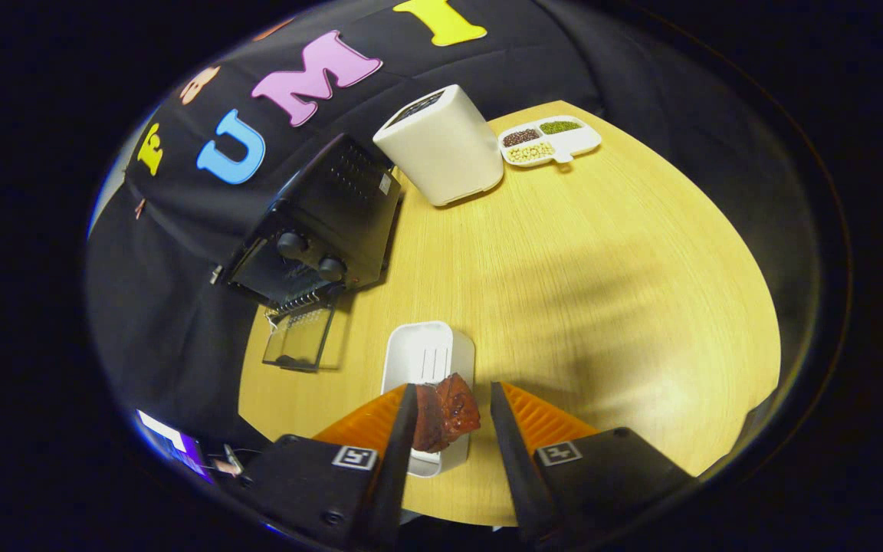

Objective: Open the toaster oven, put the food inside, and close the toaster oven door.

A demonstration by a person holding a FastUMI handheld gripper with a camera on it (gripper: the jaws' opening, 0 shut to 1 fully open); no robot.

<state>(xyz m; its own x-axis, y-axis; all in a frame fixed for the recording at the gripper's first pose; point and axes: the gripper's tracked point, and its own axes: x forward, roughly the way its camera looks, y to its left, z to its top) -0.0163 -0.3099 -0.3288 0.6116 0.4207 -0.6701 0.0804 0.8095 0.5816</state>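
Table (579, 307) of pale wood grain carries everything here. Largest on it is the black toaster oven (319, 222), standing at the far left edge against the booth's dark cloth, two round knobs on its front and its glass door (300, 337) dropped open flat toward the gripper, a wire rack showing at the mouth. Just right of the oven, nearly touching its rear corner, stands a tall white container (441, 146) with a dark slotted top. Beyond that, near the far edge, lies a small white divided dish (550, 140) holding three sorts of dry beans or grains, dark, green and pale. Closer in, a white rectangular tray (426, 356) sits just ahead of the fingers and runs under them. Above its near end is the food (445, 412), a glossy reddish-brown chunk, between the fingers of the gripper (453, 418). The left finger touches it; a gap shows at the right finger, so the fingers stand apart, not clamped on it.
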